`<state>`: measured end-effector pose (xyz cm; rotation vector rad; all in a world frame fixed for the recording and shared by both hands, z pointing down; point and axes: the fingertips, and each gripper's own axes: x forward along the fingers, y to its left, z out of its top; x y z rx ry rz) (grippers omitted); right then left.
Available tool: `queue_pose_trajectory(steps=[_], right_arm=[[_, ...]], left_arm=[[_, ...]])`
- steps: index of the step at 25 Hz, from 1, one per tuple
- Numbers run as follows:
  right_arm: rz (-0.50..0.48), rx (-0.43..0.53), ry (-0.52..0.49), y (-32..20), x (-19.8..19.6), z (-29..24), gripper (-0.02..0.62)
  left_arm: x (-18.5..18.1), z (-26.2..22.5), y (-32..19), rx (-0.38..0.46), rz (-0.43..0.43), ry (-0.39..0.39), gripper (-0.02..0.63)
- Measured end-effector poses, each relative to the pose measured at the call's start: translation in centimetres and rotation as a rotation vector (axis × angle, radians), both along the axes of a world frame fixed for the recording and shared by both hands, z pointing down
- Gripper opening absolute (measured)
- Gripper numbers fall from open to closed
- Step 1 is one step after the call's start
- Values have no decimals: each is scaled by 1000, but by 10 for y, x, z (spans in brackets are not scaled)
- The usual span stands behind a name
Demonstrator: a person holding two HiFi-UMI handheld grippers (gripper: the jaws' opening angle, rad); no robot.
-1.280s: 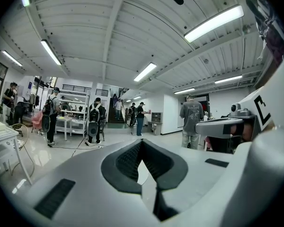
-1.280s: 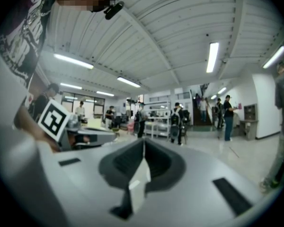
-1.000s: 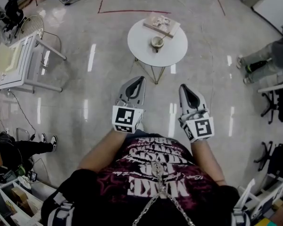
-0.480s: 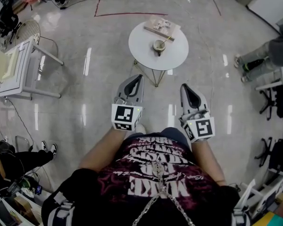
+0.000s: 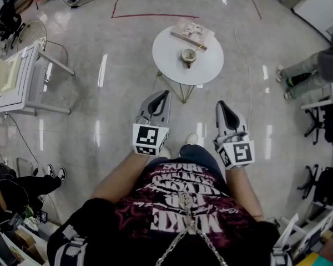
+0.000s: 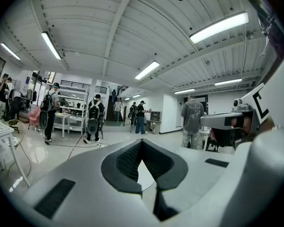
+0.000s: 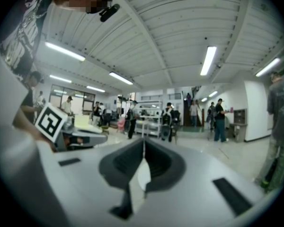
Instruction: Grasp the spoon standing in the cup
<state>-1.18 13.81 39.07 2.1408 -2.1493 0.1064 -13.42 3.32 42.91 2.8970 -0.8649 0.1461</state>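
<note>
Right claw point(image 5: 221, 105) far from golden spoon point(image 5: 197, 49)

Open floor point(image 5: 122, 87) stretches ahead of the left tongs point(image 5: 165, 93) and right tongs point(image 5: 221, 104) up to the round counter point(image 5: 169, 57). There a book point(image 5: 192, 31) lies beyond the cup point(image 5: 188, 55), and the counter's near side is free.
</note>
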Motion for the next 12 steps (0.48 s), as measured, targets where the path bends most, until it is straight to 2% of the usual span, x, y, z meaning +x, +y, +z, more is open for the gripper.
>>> queue_pose_trajectory(steps=[8,12], right_arm=[[-16,8,-10,-24,28,1,34],[-31,3,-14,-29,40,3,34]], left_arm=[[14,2,-25,1,-39,-7,25],[34,0,-28,3,-33,-12,25]])
